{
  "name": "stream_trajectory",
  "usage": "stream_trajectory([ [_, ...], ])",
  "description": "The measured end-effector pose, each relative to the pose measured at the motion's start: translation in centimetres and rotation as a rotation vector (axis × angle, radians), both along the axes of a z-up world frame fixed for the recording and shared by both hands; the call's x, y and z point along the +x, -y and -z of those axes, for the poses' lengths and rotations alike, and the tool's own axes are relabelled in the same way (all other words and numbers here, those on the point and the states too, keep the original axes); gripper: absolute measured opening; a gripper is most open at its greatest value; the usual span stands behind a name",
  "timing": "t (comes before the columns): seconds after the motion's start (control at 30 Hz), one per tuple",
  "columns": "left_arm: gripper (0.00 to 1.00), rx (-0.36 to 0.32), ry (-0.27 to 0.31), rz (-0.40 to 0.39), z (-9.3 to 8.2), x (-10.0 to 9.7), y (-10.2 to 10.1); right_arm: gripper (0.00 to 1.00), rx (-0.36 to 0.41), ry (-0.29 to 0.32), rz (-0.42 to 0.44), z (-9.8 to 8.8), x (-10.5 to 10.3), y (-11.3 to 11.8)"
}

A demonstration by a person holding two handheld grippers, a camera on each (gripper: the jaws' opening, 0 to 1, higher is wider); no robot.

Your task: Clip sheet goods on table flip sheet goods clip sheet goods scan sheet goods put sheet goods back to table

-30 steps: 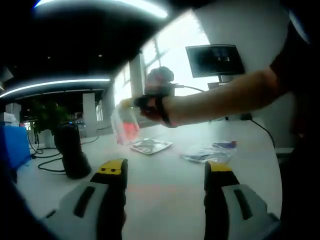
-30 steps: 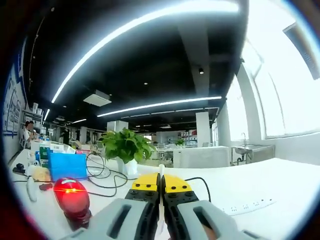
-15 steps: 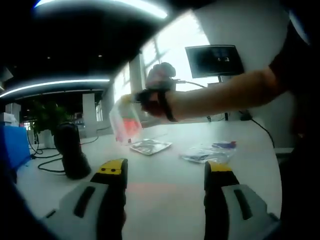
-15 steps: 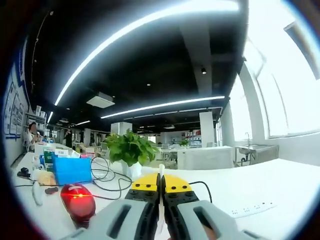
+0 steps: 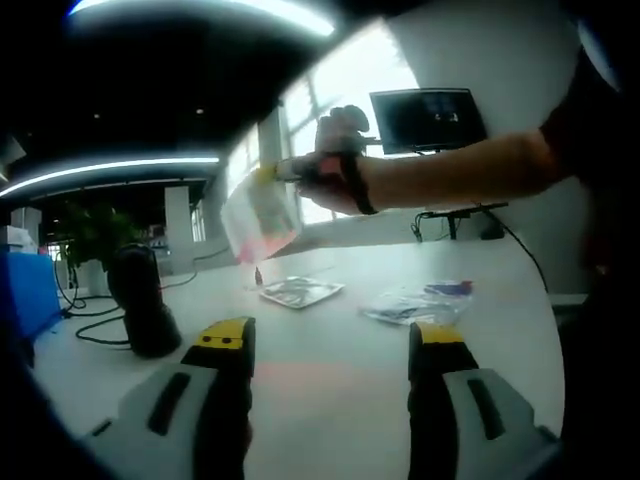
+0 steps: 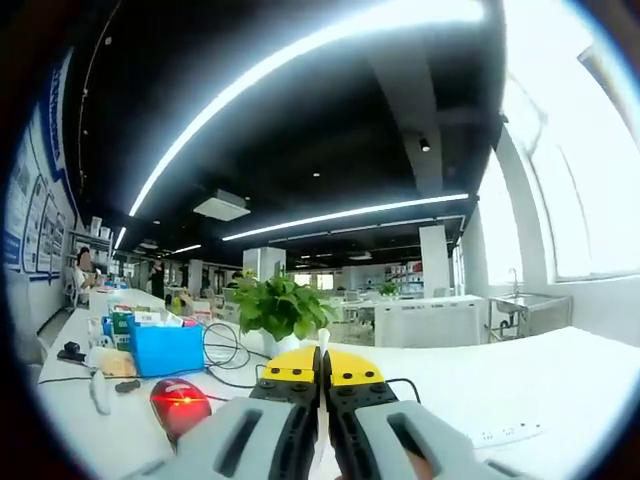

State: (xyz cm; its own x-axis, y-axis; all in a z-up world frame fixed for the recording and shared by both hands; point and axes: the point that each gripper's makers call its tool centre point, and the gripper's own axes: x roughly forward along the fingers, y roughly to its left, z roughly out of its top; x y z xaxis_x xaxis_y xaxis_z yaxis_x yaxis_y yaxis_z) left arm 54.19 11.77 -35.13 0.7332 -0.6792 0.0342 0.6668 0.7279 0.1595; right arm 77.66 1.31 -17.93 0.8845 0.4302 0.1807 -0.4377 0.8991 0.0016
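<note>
Raised since 1 s ago: right gripper (image 5: 300, 170) and the clear bag (image 5: 258, 215) it carries sit higher in left gripper view, bag now above the desk (image 5: 330, 370) w/ visible air under it. Right gripper view has tilted up accordingly; scanner (image 6: 180, 407) w/ red light now lower in that view.

Arm pose: person's forearm (image 5: 450, 175) extends roughly level from right side of left gripper view, hand (image 5: 340, 170) wrapped on gripper handle, dark strap at wrist. Bag hangs from the gripper tip, tilted, reddish content inside; content type cannot be told.

Fingers:
- Left gripper (image 5: 330, 345): fingers spread wide, nothing between, hovering over desk.
- Right gripper (image 6: 322, 365): fingers pressed together, pinching thin edge of bag (image 6: 322, 345) that pokes up at the tips.

On desk, left gripper view: silver flat packet (image 5: 300, 292) and clear packet w/ blue part (image 5: 420, 300), lying apart from each other; black scanner body (image 5: 140, 300) at left w/ cable. Monitor (image 5: 430, 120) behind.

Containers, right gripper view: blue box (image 6: 165, 350) at left; contents unclear. Potted plant (image 6: 280, 310) behind fingers. Power strip (image 6: 510, 433) at right.

Labels/writing: none legible.
</note>
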Motion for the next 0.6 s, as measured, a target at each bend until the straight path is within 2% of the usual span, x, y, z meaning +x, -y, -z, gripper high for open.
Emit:
stream_trajectory([
  [0.43,0.54,0.011,-0.003,-0.009,0.2,0.2,-0.1,0.0,-0.053,0.035,-0.065,-1.7,-1.9,1.0],
  [0.5,0.54,0.014,-0.003,-0.009,0.2,0.2,-0.1,0.0,-0.12,0.057,-0.067,-1.6,-2.1,1.0],
  [0.6,0.54,0.014,-0.003,-0.009,0.2,0.2,-0.1,0.0,-0.13,0.063,-0.075,-1.4,-2.5,1.0],
])
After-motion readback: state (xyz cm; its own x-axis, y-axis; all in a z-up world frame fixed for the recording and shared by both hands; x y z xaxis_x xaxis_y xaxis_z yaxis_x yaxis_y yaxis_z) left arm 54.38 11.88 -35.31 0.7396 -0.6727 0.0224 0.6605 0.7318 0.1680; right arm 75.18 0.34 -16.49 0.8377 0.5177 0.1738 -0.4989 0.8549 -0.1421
